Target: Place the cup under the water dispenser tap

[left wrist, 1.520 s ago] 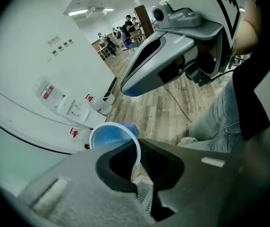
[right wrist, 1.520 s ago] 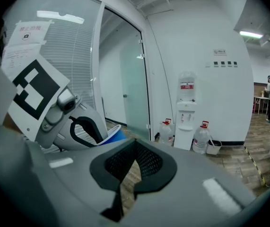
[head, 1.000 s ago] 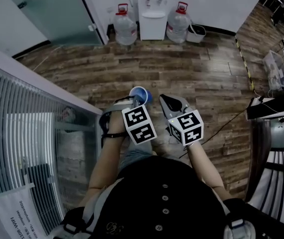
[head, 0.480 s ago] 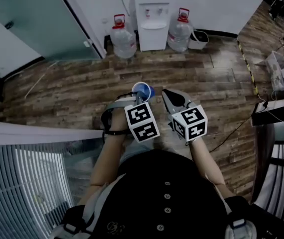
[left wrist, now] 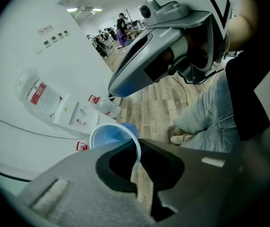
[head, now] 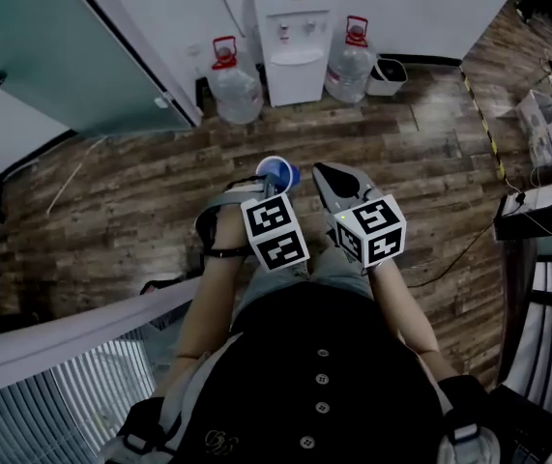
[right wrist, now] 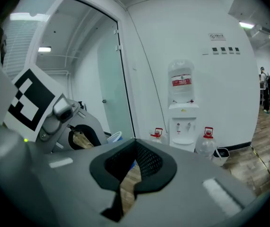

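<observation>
The carry step is in hand, the left gripper with fingers clamped on the blue cup rim and the right gripper with fingers together and empty, and the next move calls for closing on the water dispenser, well apart ahead, to set the cup under its tap.

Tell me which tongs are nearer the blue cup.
Left. The left tongs are clamped on the rim of the blue cup. The right tongs are shut and empty beside the cup, to its right in the head view, not touching it.
</observation>
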### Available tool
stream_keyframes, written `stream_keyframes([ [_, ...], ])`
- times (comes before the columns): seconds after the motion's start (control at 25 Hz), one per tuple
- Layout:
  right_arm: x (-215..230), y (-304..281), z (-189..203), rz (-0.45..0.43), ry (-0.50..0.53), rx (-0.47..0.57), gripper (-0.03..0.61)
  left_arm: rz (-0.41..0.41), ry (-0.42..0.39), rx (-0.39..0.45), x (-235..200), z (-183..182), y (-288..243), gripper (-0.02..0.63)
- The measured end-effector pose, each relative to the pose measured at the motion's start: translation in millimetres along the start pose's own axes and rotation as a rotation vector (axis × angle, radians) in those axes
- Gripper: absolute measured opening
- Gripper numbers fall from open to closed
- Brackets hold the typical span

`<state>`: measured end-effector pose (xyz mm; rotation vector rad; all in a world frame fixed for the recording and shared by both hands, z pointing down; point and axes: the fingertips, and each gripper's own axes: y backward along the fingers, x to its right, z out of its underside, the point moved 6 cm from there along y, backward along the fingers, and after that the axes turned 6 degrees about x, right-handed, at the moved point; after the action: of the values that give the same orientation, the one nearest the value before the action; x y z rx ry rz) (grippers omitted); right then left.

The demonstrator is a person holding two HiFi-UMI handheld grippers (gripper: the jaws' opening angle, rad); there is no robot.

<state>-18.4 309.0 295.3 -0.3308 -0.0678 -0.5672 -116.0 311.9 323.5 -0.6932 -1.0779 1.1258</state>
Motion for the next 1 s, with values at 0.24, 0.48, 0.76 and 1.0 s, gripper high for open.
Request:
stream_keyframes([
  [0.24, 22, -18, 3, 0.013, -0.015, -0.025, 0.0, 0.034, -0.003, 0.002, -19, 2, -24, 0.018],
  [0.48, 46, -48, -3, -0.009, -0.02, -0.029, 0.0, 0.043, 0.001, -0.019, -47, 5, -43, 0.018],
  [0.76, 93, -98, -18, -0.051, -0.011, -0.034, 0.0, 0.018, 0.039, -0.044, -108, 4, -71, 0.018],
  [1.0, 141, -150, -27, -0.069, -0.029, -0.051, 0.0, 0.018, 0.071, -0.064, -163, 5, -103, 0.018],
])
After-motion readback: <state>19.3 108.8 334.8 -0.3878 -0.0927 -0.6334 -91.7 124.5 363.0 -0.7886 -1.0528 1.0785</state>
